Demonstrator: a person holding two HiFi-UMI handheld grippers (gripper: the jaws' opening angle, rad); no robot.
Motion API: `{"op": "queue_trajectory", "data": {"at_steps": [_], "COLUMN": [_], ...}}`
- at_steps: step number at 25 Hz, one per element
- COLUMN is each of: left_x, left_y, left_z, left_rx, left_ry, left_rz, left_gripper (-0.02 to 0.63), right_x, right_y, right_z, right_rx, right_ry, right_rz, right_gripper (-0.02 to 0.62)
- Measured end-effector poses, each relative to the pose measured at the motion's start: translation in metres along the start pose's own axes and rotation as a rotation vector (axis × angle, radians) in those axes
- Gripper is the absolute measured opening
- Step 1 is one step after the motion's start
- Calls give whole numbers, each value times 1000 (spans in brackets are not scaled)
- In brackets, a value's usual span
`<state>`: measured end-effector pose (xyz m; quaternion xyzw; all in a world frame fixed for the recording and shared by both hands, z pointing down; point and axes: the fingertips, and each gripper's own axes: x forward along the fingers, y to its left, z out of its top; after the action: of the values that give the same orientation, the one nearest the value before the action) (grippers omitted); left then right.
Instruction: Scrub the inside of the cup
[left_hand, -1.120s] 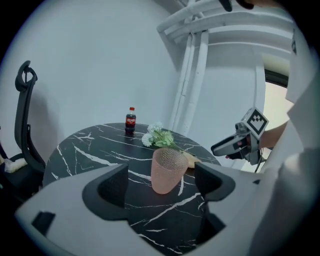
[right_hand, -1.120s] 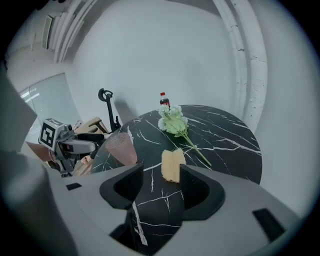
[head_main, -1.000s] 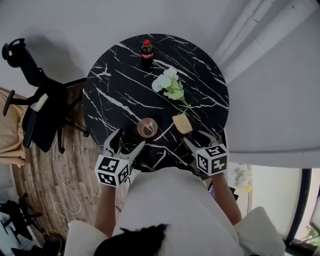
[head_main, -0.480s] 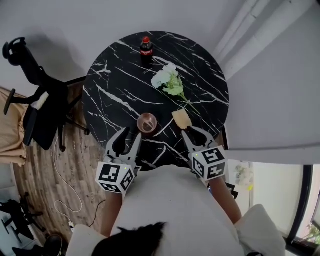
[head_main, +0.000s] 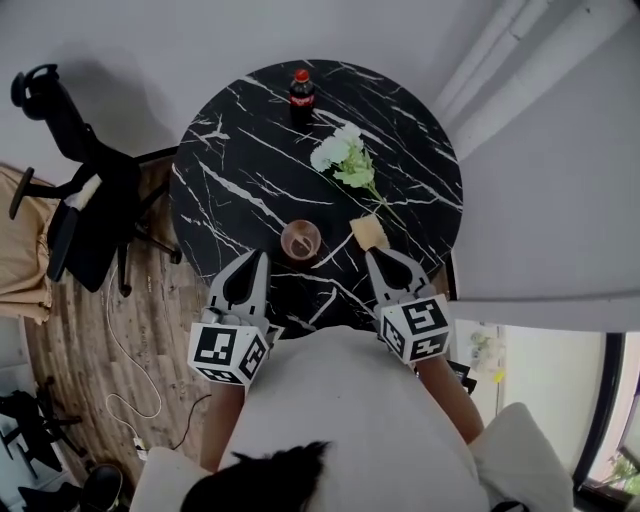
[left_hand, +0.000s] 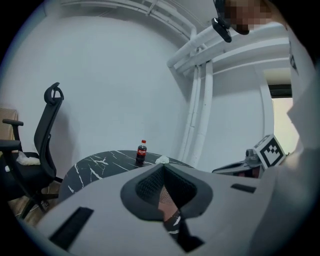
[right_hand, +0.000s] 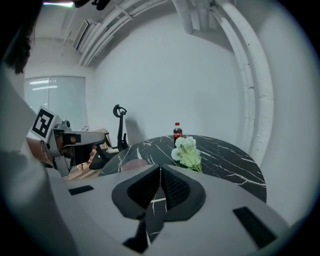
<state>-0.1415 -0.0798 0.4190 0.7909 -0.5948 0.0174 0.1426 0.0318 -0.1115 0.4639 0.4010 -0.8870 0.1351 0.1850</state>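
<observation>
The cup (head_main: 300, 240) stands near the front edge of the round black marble table (head_main: 405, 115), a sponge (head_main: 369, 232) just to its right. You hold your left gripper (head_main: 259, 256) and right gripper (head_main: 373, 257) near it on either side. Both pairs of jaws have just closed together, with nothing between them.

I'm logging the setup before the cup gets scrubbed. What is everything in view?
table: one, black marble, round, centre
cup: one, brown, near edge of table
sponge: one, tan, right of cup
flowers: one bunch, white and green, behind sponge
bottle: one, dark, red cap, far edge
chair: one, black, left of table
floor: wood, brown, at left
left gripper: one, grey, just closed, empty, near cup
right gripper: one, grey, just closed, empty, near sponge
</observation>
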Motion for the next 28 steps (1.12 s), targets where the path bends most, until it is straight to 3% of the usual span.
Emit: {"op": "queue_trajectory", "data": {"at_steps": [12,28], "left_x": [8,7], "left_y": [-20,-14], "left_z": [2,-1], "left_rx": [35,9], "left_ry": [17,31], "left_rz": [-84,-107], "left_gripper": [9,9], "right_x": [11,6], "right_y": [12,17], "right_z": [5,3], "right_rx": [-6,-41], "right_ry": [-10,-17], "right_rz": [-22,-63], "right_gripper": [32,32]}}
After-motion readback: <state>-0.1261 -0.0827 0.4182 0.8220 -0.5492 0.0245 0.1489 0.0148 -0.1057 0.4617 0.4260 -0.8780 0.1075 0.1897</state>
